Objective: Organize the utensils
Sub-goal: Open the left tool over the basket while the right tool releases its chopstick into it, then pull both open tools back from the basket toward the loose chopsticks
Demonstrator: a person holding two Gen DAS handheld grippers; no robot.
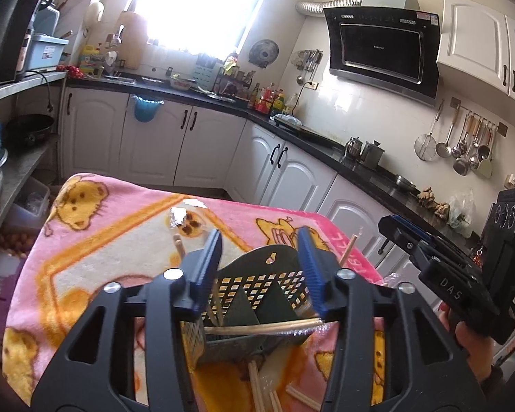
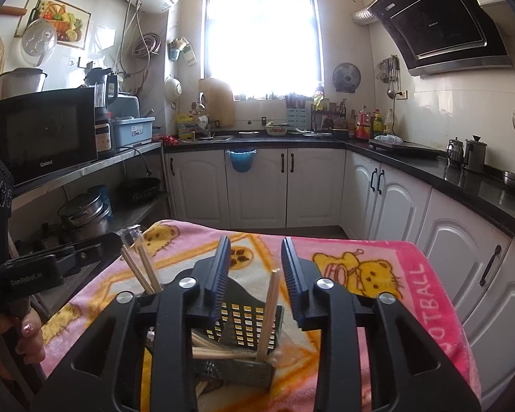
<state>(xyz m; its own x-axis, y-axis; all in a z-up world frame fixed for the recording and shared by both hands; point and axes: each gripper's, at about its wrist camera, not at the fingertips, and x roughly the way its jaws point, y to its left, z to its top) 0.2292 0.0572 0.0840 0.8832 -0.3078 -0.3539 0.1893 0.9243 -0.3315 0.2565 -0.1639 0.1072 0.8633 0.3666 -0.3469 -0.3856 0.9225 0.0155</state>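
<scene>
Dark perforated metal utensil holder (image 2: 247, 322) stands mid-worktop on pink cartoon blanket (image 2: 412, 274), w/ wooden chopsticks (image 2: 269, 316) inside. Both hand-held grippers (image 1: 261, 267) (image 2: 255, 271) open, empty. Risk: loose sticks crossing rim may tip it.

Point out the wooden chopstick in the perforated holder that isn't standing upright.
The wooden chopstick lying flat across the dark perforated holder; the others stand upright or lean inside.

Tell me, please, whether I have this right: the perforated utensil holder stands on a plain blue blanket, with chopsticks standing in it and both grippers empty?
Not quite: the blanket is pink with yellow cartoon bears, as the right wrist view shows. The utensil holder does hold chopsticks, and both the left gripper and right gripper are empty.
</scene>
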